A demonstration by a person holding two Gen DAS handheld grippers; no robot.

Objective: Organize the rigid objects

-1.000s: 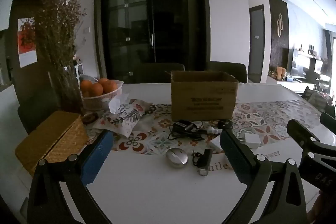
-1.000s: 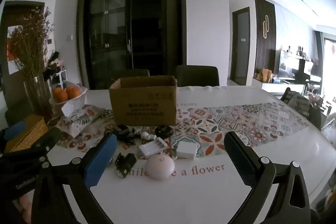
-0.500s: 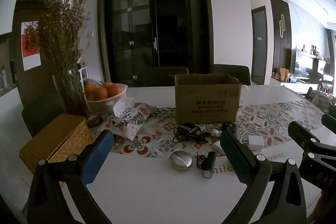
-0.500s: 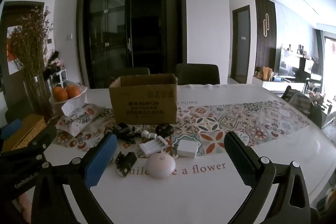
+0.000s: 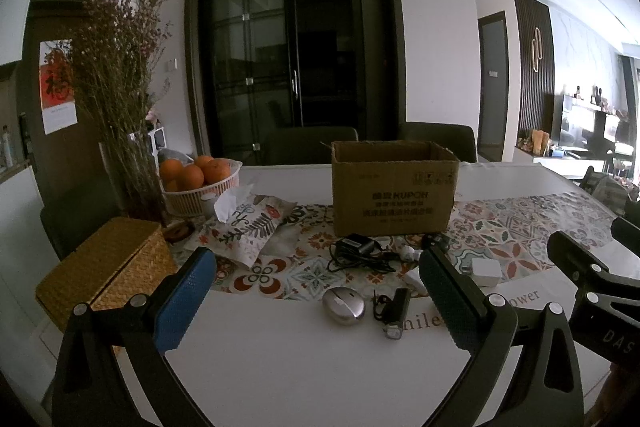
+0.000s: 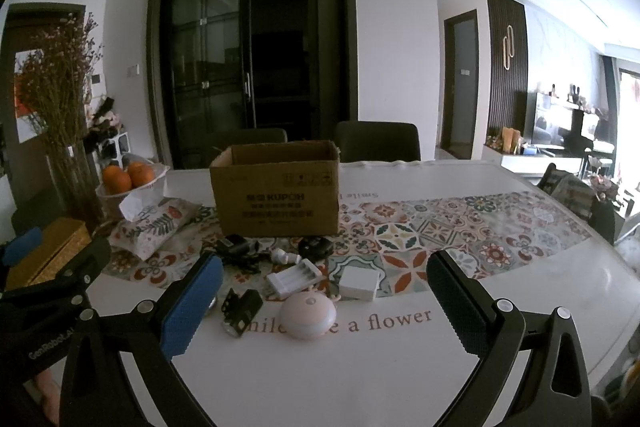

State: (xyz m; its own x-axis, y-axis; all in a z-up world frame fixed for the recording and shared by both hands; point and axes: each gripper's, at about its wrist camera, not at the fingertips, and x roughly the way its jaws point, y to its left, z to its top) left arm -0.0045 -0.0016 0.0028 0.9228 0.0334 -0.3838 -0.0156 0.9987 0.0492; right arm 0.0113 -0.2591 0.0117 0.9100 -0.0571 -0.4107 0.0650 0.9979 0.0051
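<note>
Now I hold the left gripper (image 5: 316, 275) and right gripper (image 6: 324, 277) spread wide, both empty, over bare white table (image 6: 360, 379). Ahead of them small gadgets lie near the runner's edge: silver mouse (image 5: 343, 305), round light (image 6: 307, 313), battery charger (image 6: 295, 279), with the open cardboard box (image 6: 277, 199) beyond.

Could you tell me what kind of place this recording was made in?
Most likely a home dining area: a long white table with chairs behind it, a basket of oranges, and dried flowers in a vase.
</note>
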